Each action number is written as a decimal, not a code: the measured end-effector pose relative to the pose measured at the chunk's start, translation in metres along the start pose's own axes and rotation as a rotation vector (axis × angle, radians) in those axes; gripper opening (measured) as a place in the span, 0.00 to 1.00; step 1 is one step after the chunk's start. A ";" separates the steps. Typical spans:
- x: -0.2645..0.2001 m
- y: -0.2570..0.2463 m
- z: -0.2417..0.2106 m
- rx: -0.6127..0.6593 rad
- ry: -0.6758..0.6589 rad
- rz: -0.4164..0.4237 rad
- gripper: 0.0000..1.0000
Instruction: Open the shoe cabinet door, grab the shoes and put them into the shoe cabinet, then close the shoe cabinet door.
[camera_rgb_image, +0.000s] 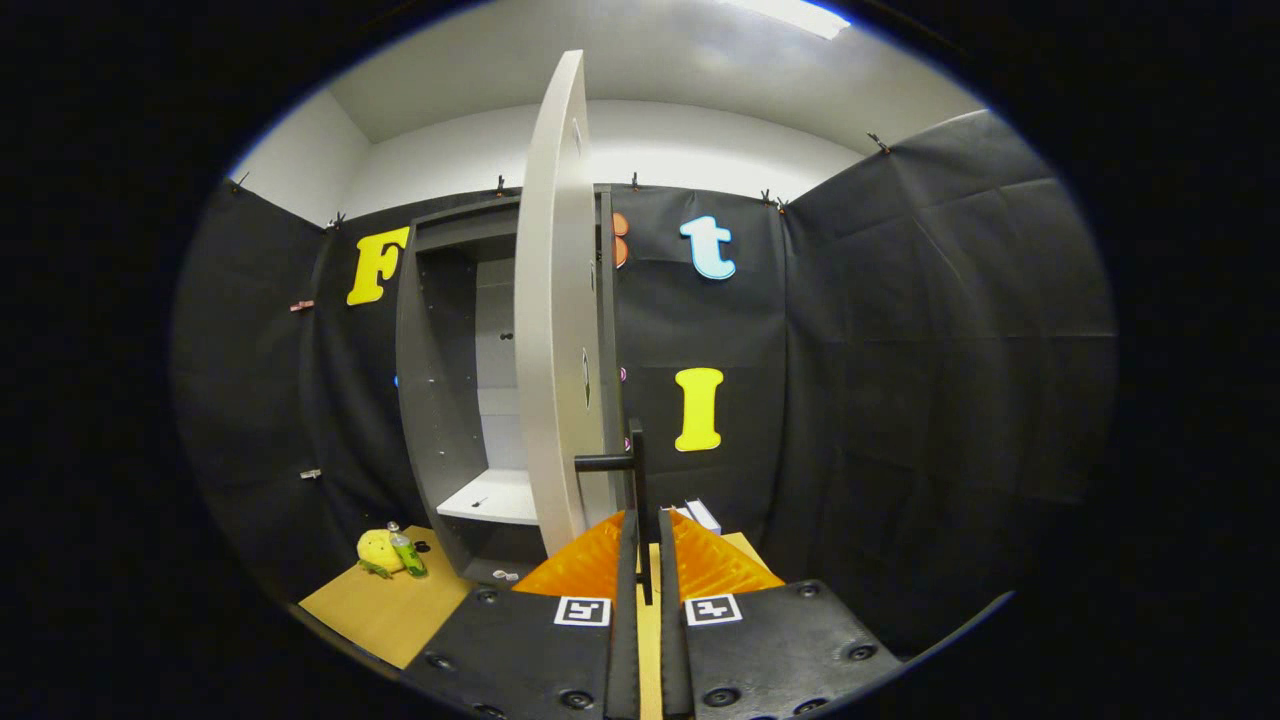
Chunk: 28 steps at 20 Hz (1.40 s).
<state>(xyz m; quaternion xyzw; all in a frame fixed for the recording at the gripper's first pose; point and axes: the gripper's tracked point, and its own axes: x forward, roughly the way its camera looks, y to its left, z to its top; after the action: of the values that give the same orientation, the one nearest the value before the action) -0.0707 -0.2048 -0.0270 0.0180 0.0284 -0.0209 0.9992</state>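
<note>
The grey shoe cabinet (440, 400) stands against the booth wall with its pale door (550, 300) swung wide open, seen almost edge-on just ahead of me. Inside, a white shelf (495, 495) and the cabinet's back panel show. The door's dark handle (638, 470), a vertical bar on a short stub, runs down between my fingers. My gripper (646, 518) is shut on this handle, one finger pressing on each side of the bar.
A yellow plush toy (378, 548) and a green bottle (407, 553) lie on the tan board (390, 610) left of the cabinet's foot. A small white box (703, 515) sits just beyond my fingers to the right. Black cloth walls close in on both sides.
</note>
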 end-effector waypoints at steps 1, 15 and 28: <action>-0.008 0.003 -0.001 -0.001 0.002 -0.003 0.12; -0.057 0.140 -0.109 0.128 0.239 0.123 0.99; -0.030 0.216 -0.394 0.094 0.711 0.174 0.99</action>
<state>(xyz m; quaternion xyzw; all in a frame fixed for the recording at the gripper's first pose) -0.1139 0.0269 -0.4105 0.0721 0.3714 0.0707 0.9230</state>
